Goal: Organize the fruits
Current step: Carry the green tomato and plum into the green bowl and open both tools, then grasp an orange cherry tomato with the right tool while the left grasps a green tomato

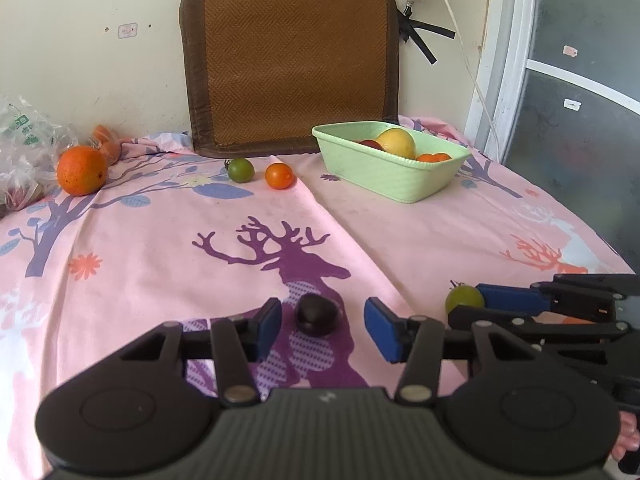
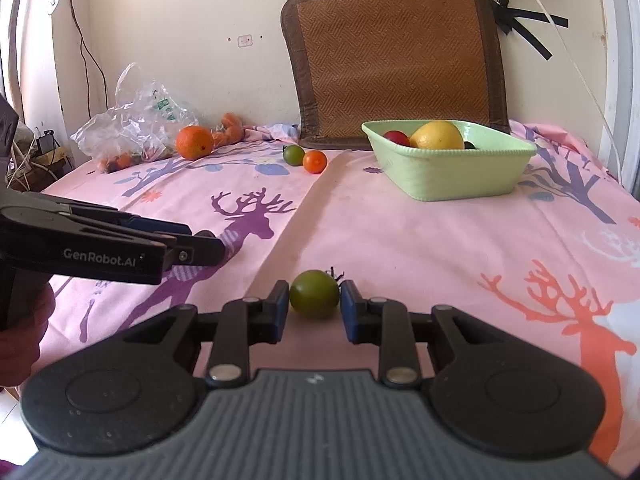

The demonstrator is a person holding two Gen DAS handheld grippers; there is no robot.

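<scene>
Partly done, judging by the lie of things. Green basket (image 2: 452, 176) at about 1 o'clock on the pink sheet (image 2: 400, 240), already holding a big yellow fruit (image 2: 438, 135), a red one (image 2: 396, 137), something dark behind, and in the left view a couple of small orange pieces (image 1: 434, 157).

Still out on the sheet: a large orange (image 1: 81, 175) at 10 o'clock beside the plastic bag (image 2: 136, 120), with more small fruit seemingly inside the bag; a small green fruit (image 1: 241, 170) and a small orange tomato (image 1: 279, 176) side by side near 12 o'clock, below the woven mat (image 1: 292, 64).

Nearest, two pieces in hand. Right tongs (image 2: 314, 304) closed to the width of a green tomato (image 2: 314, 293), blue pads against both its sides, tomato resting on the sheet. Left tongs (image 1: 322, 326) partly open around a dark plum-like fruit (image 1: 317, 315), gaps showing on both sides, nothing gripped.

Probably five loose pieces left, plus whatever is in the bag.
</scene>
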